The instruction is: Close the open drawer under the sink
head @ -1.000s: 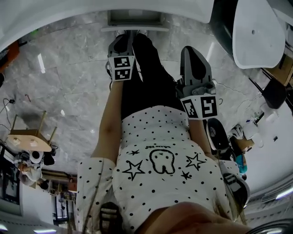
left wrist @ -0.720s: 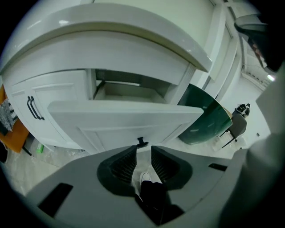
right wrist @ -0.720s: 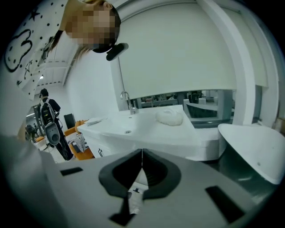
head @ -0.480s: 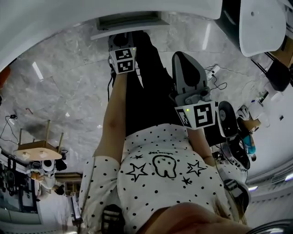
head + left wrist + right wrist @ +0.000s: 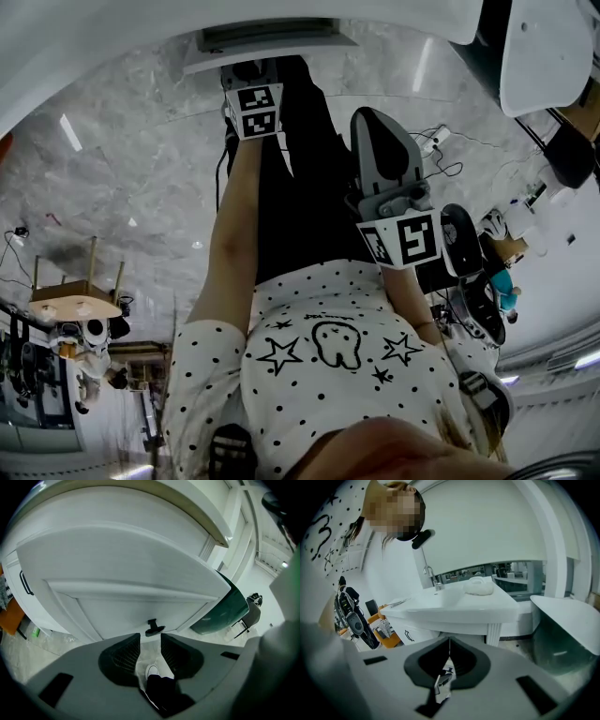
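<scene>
Left hand-held gripper (image 5: 150, 637) dropped lower, jaws just opened, empty; only its view shows drawer knob (image 5: 153, 629); right hand-held gripper (image 5: 449, 642) closed.

bathroom-style room: white sink (image 5: 454, 604) with faucet (image 5: 432, 578), marble floor (image 5: 122, 159).

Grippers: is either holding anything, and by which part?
Nothing. Left gripper: jaws have just been opening, empty, before the black handle. Right gripper: shut, empty.

White drawer (image 5: 122, 573), black handle (image 5: 152, 629), just ahead of the grey left gripper (image 5: 150, 644); dark green container (image 5: 229, 613) to its right. Behind it, a white, black-dotted shirt (image 5: 309, 394).
</scene>
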Demonstrator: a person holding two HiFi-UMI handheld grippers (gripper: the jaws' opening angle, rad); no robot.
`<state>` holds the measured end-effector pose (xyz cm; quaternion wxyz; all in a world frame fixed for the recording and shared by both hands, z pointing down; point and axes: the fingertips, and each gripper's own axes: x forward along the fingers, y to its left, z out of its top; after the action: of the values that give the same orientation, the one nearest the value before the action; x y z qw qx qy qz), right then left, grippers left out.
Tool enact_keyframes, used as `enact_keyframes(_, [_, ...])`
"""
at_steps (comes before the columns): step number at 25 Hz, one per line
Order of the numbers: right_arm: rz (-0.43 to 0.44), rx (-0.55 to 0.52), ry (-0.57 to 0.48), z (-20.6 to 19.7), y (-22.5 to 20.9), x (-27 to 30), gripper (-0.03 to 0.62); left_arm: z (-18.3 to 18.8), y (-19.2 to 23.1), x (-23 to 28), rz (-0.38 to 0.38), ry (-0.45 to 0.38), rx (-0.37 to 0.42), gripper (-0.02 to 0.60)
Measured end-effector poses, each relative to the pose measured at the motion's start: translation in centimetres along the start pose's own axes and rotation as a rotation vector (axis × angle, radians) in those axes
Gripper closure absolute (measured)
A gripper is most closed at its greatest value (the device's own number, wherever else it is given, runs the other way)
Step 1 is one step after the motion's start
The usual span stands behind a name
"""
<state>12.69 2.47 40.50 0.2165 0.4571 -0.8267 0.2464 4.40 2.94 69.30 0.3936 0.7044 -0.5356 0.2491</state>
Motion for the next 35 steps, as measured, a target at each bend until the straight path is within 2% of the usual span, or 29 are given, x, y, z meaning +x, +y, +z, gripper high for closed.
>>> enact_keyframes(12, [0.007,0.023,0.024,-0.6,-0.7,0.6,0.579,0.8,-0.6,2.3,-0.011,0.004,0.059,0.431])
enact_keyframes(17, [0.006,0.029,0.031,-0.7,-0.9,1.0,0.579,0.9,-0.1,2.2,0.032,-0.011,0.040,0.443])
enact_keyframes(35, [0.020,0.066,0.041,-0.5,-0.7,2.0,0.579,1.1,-0.4,2.1,-0.009,0.003,0.017,0.443])
